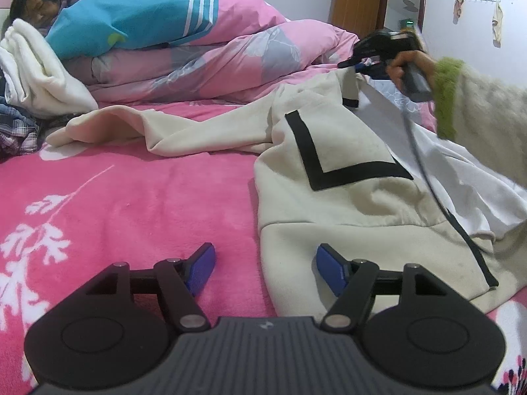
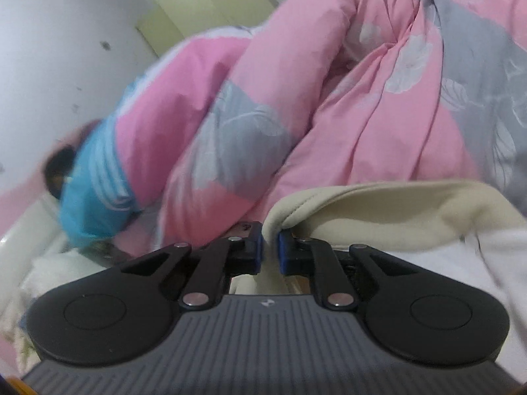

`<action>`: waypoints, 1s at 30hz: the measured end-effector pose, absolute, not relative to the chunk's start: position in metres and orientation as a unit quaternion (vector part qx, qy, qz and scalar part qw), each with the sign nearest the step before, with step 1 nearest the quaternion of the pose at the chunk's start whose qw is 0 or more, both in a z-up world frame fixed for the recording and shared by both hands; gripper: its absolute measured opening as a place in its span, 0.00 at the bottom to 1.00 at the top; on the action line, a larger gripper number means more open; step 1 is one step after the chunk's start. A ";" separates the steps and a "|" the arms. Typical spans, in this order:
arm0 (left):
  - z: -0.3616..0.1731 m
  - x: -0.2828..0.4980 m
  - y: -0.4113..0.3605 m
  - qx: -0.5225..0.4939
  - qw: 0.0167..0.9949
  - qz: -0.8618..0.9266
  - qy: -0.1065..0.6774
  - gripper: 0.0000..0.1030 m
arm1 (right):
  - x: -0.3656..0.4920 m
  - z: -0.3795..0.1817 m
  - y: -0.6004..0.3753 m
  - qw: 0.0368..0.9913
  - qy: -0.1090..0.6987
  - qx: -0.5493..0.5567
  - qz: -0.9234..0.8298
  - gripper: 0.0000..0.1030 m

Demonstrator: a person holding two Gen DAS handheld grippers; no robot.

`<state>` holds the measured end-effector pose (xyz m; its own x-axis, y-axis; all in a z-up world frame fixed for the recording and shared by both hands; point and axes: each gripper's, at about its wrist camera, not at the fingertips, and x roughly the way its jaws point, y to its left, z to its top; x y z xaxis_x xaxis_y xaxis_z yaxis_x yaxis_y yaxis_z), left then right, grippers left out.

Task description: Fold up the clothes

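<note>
The cream garment (image 1: 346, 197), marked with a black V stripe, lies spread on the pink blanket (image 1: 131, 204), one sleeve trailing toward the folded white cloth (image 1: 36, 75) at the far left. The right gripper (image 2: 270, 250) is clenched on a fold of the garment's edge, lifting it off the bed; in the left wrist view a hand (image 1: 408, 65) in a green-cuffed sleeve (image 1: 448, 98) holds that gripper up above the garment's far corner. The left gripper (image 1: 263, 270) hovers released just at the garment's near hem, its right finger over the cloth and its left over bare blanket. A pink quilt (image 1: 230, 59) is heaped behind, and a person seems to lie under it, though the right view is blurred.
</note>
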<state>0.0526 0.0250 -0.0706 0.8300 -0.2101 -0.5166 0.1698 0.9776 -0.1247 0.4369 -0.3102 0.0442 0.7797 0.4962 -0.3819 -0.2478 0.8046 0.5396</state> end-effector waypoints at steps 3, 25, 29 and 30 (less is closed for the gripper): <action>-0.071 0.052 0.026 -0.036 0.956 -0.100 0.274 0.68 | 0.468 0.043 -0.299 0.912 0.297 0.215 0.182 0.08; -0.071 0.052 0.025 -0.032 0.958 -0.098 0.268 0.68 | 0.336 -0.042 -0.282 0.819 0.438 0.246 0.279 0.40; -0.071 0.051 0.024 -0.029 0.958 -0.097 0.268 0.68 | 0.335 -0.061 -0.260 0.808 0.450 0.256 0.282 0.02; -0.071 0.051 0.024 -0.028 0.958 -0.096 0.268 0.68 | 0.335 -0.053 -0.253 0.819 0.434 0.244 0.286 0.02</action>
<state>0.0510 0.0240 -0.0709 0.8385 -0.1983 -0.5075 0.1687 0.9801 -0.1042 0.3347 -0.2532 -0.0526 0.4596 0.6798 -0.5715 -0.2555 0.7175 0.6480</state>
